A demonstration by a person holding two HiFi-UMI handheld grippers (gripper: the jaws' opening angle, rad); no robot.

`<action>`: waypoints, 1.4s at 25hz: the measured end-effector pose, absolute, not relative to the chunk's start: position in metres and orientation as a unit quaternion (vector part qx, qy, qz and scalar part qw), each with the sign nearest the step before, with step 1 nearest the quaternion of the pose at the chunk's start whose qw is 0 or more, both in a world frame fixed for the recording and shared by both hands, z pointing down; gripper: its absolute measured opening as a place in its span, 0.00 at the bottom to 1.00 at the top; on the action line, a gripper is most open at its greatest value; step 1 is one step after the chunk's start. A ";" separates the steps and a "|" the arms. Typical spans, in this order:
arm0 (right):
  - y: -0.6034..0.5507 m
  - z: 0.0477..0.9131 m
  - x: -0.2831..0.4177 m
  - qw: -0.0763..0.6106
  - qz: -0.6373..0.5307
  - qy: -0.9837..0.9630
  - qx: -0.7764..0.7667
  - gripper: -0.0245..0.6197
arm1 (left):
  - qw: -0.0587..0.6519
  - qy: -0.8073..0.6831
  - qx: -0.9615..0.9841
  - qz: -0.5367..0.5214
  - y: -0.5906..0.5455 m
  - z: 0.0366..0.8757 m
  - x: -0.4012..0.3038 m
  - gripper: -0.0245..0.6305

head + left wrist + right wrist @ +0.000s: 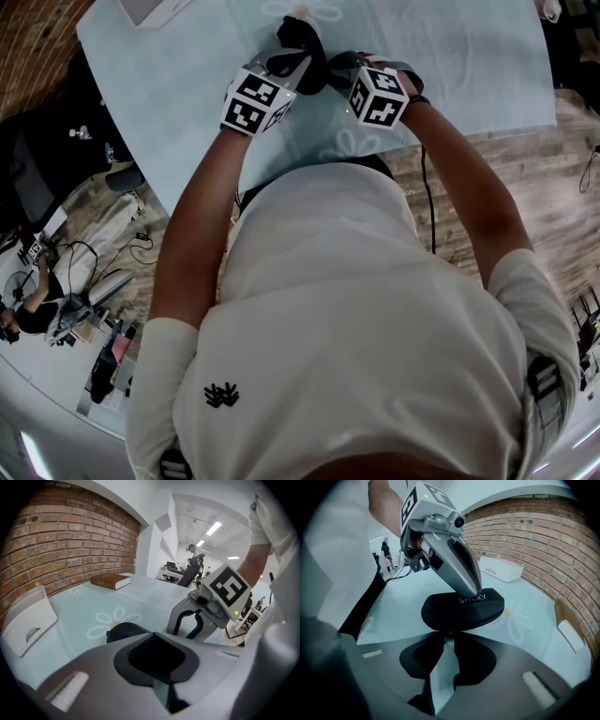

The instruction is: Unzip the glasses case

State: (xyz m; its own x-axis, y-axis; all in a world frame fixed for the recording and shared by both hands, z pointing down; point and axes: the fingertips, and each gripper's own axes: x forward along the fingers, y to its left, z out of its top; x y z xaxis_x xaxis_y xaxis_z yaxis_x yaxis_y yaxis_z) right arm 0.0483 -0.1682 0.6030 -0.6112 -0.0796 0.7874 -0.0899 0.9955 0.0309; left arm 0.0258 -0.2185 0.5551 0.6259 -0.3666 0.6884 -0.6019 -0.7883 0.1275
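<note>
A black glasses case (302, 36) lies on the pale-blue cloth, between my two grippers at the near edge of the table. In the right gripper view the case (461, 610) shows white lettering on top. The silver fingers (461, 566) of my left gripper (292, 58) come down onto its far top edge and close there. In the left gripper view the case (123, 631) shows just past the nearly closed left gripper (155, 639). My right gripper (450, 633) meets the near rim of the case, its tips pinched on a small zipper pull. My right gripper (330, 67) shows from above.
The table cloth (450, 56) has white flower prints. A brown book (110, 581) lies at the far side by the brick wall. A white holder (28, 620) stands at the left; a white tray (501, 569) sits farther back. Cables and gear lie on the floor (84, 262).
</note>
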 end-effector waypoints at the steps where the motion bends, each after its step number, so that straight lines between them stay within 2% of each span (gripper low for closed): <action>1: -0.168 0.603 0.048 0.440 0.007 -0.897 0.039 0.14 | 0.177 -0.274 0.884 0.334 -0.218 0.555 0.026 0.12; 6: -0.169 0.603 0.049 0.445 0.011 -0.896 0.014 0.08 | 0.177 -0.274 0.884 0.335 -0.219 0.555 0.027 0.12; 35: -0.199 0.600 0.056 0.448 0.011 -0.887 0.111 0.07 | 0.177 -0.269 0.887 0.331 -0.219 0.556 0.028 0.12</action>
State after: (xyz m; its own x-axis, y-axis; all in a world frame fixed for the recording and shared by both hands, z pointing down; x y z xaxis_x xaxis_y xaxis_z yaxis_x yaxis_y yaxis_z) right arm 0.0557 -0.1986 0.6005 -0.5738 -0.1882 0.7971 -0.2072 0.9749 0.0810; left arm 0.0276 -0.2192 0.5561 0.6357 -0.3603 0.6827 -0.5948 -0.7923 0.1358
